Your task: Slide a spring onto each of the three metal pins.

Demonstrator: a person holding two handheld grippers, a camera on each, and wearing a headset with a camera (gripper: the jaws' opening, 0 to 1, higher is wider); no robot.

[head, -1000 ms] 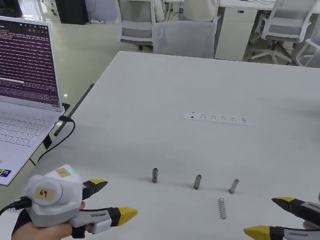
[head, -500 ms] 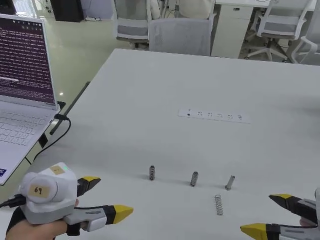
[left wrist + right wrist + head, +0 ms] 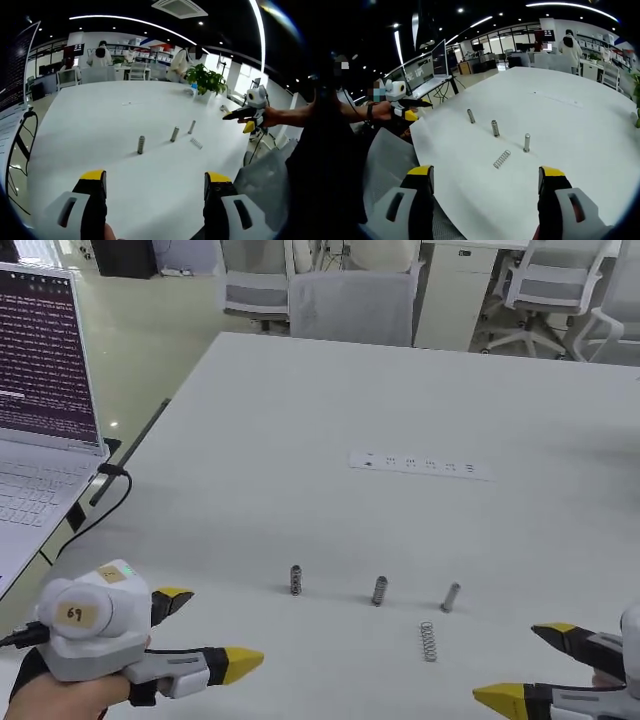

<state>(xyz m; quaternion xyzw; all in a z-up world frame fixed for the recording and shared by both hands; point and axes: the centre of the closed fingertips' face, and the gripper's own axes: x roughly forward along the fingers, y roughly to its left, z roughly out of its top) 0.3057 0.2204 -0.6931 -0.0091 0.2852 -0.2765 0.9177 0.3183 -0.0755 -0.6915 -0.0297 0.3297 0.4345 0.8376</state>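
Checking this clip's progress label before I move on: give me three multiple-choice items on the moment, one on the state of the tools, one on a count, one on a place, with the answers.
1. The left tool and right tool are:
A. both open and empty
B. both shut
C. one shut on a spring

2. Pins already wearing a spring:
A. one
B. two
C. three

3. The loose spring lies:
A. in the left tool
B. on the table, near the bare pin
C. across two pins

Answers:
1 A: in each gripper view the yellow tips stand apart with nothing between them.
2 B: the left pin and middle pin show coils, and the right one is smooth.
3 B: it lies flat just in front of the bare pin.
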